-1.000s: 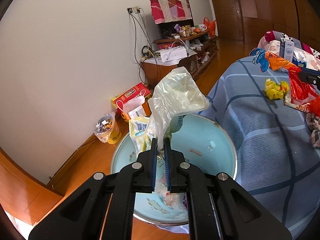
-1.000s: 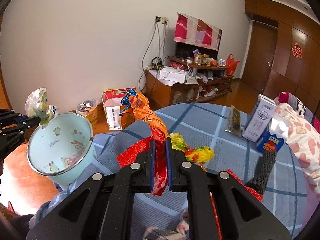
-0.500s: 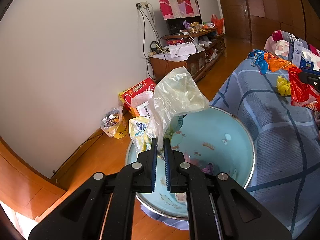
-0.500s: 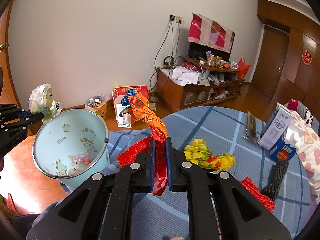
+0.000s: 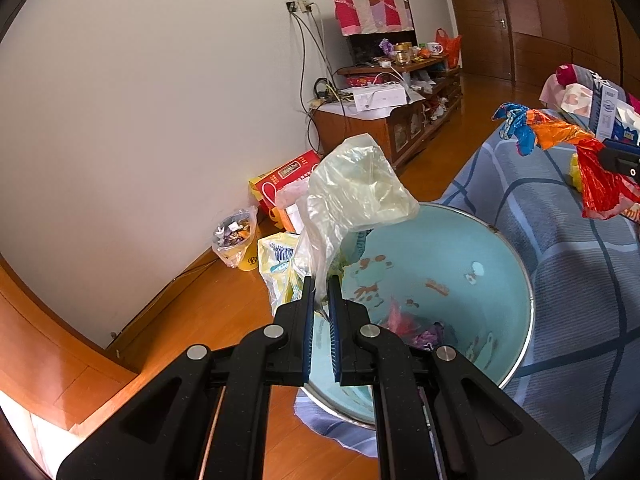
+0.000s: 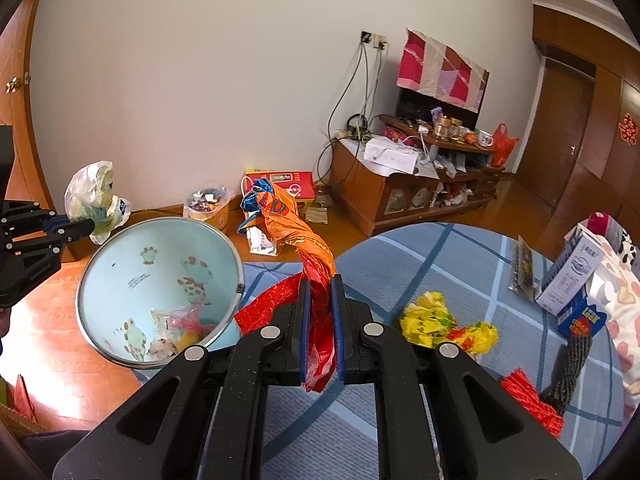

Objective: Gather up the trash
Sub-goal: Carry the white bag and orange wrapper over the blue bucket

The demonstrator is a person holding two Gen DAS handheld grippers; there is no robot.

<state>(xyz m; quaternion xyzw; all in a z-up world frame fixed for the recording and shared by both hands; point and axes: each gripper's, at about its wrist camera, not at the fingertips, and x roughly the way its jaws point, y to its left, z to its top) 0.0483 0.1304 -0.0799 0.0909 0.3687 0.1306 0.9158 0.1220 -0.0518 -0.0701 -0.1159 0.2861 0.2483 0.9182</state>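
The left claw [image 5: 321, 280] is clamped on a pale plastic bag [image 5: 356, 192] above the blue bin [image 5: 516, 280]; the right claw [image 6: 320, 280] pinches a red-orange wrapper [image 6: 296, 236] over the blue-checked surface [image 6: 460, 264]; wooden floor [image 5: 192, 320] beneath.

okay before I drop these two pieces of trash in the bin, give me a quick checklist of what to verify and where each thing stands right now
1. Left gripper jaws shut on the clear plastic bag: ok.
2. Right gripper jaws shut on the orange and red wrapper: ok.
3. Light blue bin mouth open with room above the trash inside: ok.
4. Clear plastic bag over the bin mouth: not ok; it hangs at the rim, seen from the right wrist.
5. Orange and red wrapper over the bin: not ok; it is above the blue plaid cloth beside the bin.
6. Yellow wrapper remains on the cloth: ok for later.
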